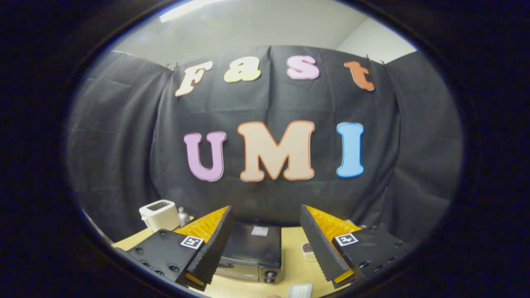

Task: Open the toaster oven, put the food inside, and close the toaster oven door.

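While our gripper (pixel 265 244) hangs with its fingers spread wide on nothing, we see the toaster oven (pixel 252 254) at 12 o'clock between them (a white toaster (pixel 158 214) at 10 o'clock).

Colour rundown: the toaster oven (pixel 252 252) is black on top with a silvery front and a dark knob, plus a small pale label on its roof. The surface (pixel 294 256) is light tan wood. Off to the side there's a cream-white toaster (pixel 158 214) and a little silver-grey shaker (pixel 182 216). Backdrop cloth is plain black.
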Demonstrator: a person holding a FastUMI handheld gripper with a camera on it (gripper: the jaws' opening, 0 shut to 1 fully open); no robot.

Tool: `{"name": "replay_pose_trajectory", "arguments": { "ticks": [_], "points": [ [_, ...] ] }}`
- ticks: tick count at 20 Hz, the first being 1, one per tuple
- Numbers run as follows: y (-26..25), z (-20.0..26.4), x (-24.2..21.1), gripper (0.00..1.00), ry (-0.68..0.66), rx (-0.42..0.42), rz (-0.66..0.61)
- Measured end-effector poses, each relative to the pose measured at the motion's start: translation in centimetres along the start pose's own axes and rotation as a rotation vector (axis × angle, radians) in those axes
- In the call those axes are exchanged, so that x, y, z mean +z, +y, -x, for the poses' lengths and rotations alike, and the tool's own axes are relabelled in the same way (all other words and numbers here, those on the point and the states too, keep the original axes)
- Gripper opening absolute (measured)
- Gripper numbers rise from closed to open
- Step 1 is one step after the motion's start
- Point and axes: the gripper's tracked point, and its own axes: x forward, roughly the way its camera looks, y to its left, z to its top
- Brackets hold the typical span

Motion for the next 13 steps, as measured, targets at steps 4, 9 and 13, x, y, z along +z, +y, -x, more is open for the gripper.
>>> {"name": "replay_pose_trajectory", "arguments": {
  "ticks": [4, 9, 13],
  "points": [
    [-3.2, 0.3, 7.2, 0.99, -0.101, 0.021, -0.025],
    [-7.7, 0.9, 11.2, 0.99, -0.166, 0.007, -0.038],
    [-10.5, 1.3, 11.7, 0.99, -0.169, 0.009, -0.035]
  ]
}}
